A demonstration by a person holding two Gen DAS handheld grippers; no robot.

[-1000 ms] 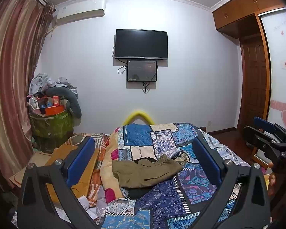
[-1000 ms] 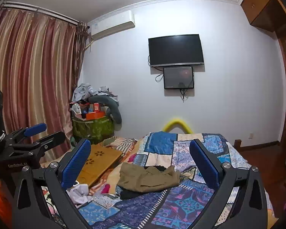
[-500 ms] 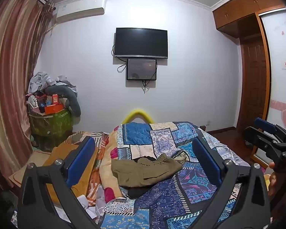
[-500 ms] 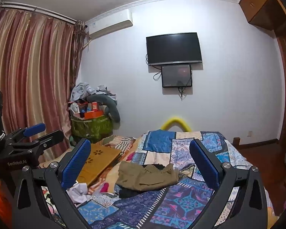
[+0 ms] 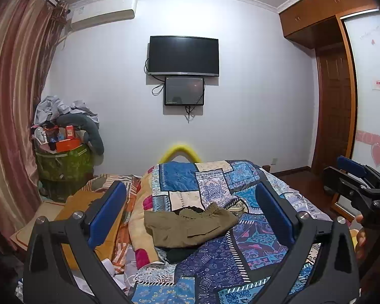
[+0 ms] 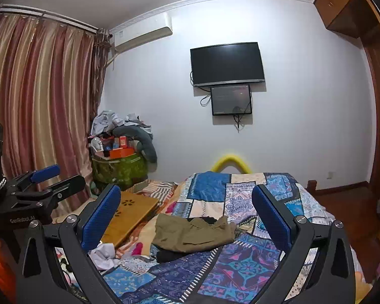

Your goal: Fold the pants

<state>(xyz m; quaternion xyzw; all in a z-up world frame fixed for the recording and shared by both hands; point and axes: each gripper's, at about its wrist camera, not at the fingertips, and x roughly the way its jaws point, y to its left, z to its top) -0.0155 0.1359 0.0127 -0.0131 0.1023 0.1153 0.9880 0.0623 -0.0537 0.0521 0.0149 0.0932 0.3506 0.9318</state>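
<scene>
Olive-brown pants (image 5: pixel 188 226) lie crumpled on the patchwork quilt (image 5: pixel 253 243) in the middle of the bed, over a dark garment (image 5: pixel 179 252). They also show in the right wrist view (image 6: pixel 193 233). My left gripper (image 5: pixel 190 212) is open and empty, held up above the near part of the bed, well short of the pants. My right gripper (image 6: pixel 186 215) is open and empty too, at a similar height. Each gripper shows at the edge of the other's view: the right gripper (image 5: pixel 354 179), the left gripper (image 6: pixel 45 182).
A wooden lap table (image 6: pixel 131 215) lies left of the quilt beside white crumpled cloth (image 6: pixel 102 252). A green hamper (image 5: pixel 63 167) piled with clothes stands by the curtain (image 6: pixel 38 101). A TV (image 5: pixel 183 55) hangs on the far wall. A wardrobe (image 5: pixel 337 96) is at right.
Both views have tilted up slightly, so the bed and pants sit a little lower in frame. Both grippers stay open; the pants have not moved.
</scene>
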